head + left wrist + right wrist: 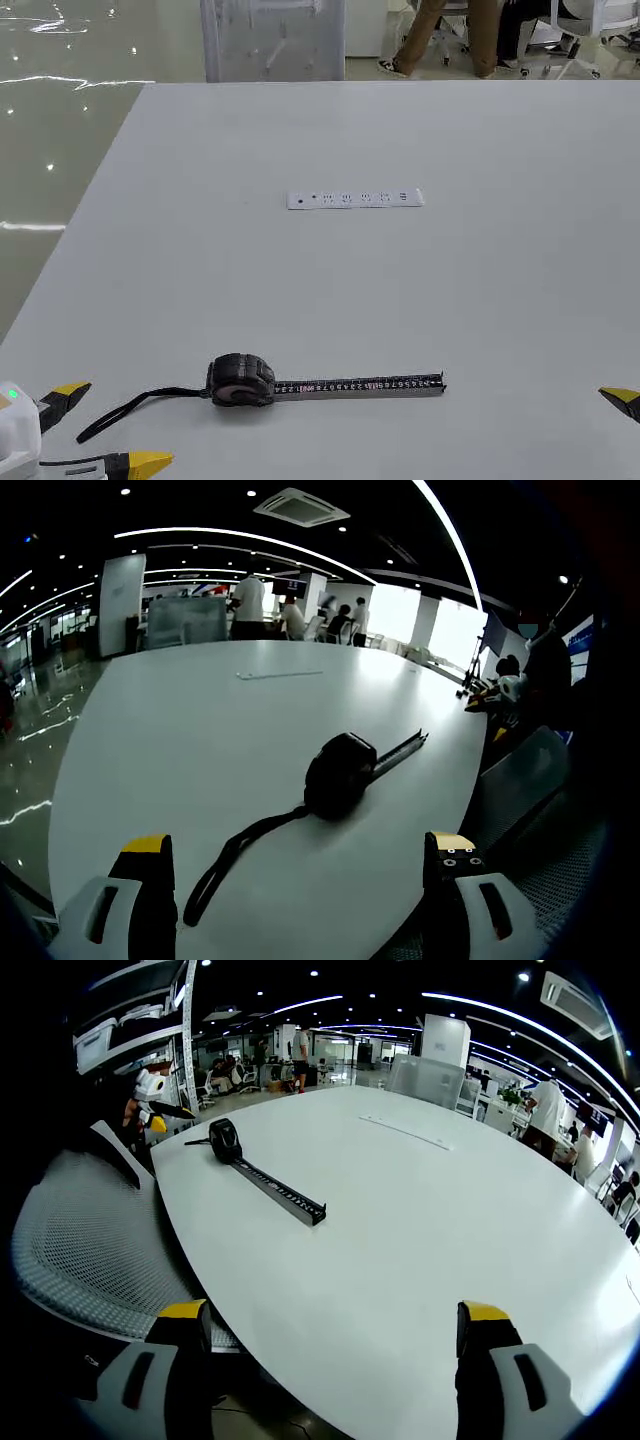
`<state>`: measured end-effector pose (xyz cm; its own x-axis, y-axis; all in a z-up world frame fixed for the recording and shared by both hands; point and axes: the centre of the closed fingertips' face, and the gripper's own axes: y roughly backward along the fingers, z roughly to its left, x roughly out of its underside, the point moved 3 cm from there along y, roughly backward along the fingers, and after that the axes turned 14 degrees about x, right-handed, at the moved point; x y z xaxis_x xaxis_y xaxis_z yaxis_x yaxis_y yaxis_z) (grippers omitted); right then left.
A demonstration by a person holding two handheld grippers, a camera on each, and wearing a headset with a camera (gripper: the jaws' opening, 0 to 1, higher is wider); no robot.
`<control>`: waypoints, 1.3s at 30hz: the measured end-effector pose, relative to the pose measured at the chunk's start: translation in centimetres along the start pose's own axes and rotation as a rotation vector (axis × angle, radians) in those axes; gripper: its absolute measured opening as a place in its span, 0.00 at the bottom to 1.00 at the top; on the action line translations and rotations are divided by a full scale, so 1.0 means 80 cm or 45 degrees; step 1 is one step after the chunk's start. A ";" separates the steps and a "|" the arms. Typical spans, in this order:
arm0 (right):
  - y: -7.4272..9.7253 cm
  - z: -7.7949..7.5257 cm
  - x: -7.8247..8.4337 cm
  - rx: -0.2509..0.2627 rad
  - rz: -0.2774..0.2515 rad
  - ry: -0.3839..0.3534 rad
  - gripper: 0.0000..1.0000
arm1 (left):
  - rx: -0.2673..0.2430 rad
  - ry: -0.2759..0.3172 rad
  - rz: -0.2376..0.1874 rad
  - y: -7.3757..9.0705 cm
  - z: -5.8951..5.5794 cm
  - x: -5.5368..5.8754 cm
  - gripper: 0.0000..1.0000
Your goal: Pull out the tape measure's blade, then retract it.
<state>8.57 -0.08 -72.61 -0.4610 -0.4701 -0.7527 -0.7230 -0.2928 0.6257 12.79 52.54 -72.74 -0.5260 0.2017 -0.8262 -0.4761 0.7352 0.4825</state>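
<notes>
Two grippers are wide open and hold nothing. The left gripper has its yellow-tipped jaws spread either side of the strap at the bottom of its own view, touching neither strap nor case. The right gripper gapes over bare table, well apart from the blade.

The tape measure lies low and left of centre in the head view. Its blade is already drawn out to the right, flat on the table, and ends in the hook.

By the look of it the pull is done, or partly done, and the retract is at hand. To do it well, I would have the left gripper pin the dark case from both sides so it cannot skid. The right gripper should take the blade near the hook and walk it back. Let go freely, the blade would likely whip in and flick the case about.

Whether a lock holds the blade out I cannot tell, as no button can be made out on the case. The blade's figures are too small to read. In the head view the right gripper is cut off by the right edge, leaving a single yellow tip. The bottom left corner crops the left gripper. A white socket strip lies mid-table, its details blurred.
</notes>
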 end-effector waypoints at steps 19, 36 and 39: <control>0.003 -0.008 -0.004 0.018 -0.021 0.008 1.00 | 0.004 -0.039 0.027 -0.005 -0.008 -0.005 1.00; 0.002 -0.011 -0.019 0.007 -0.033 0.056 1.00 | -0.008 -0.064 0.052 -0.021 -0.011 -0.027 1.00; -0.004 -0.012 -0.026 0.000 -0.039 0.069 1.00 | 0.010 -0.054 0.020 -0.029 -0.019 -0.044 1.00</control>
<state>10.23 0.14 -71.04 -0.4098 -0.5056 -0.7592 -0.7363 -0.3079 0.6025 14.67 49.18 -70.50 -0.5030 0.2402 -0.8302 -0.4623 0.7369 0.4933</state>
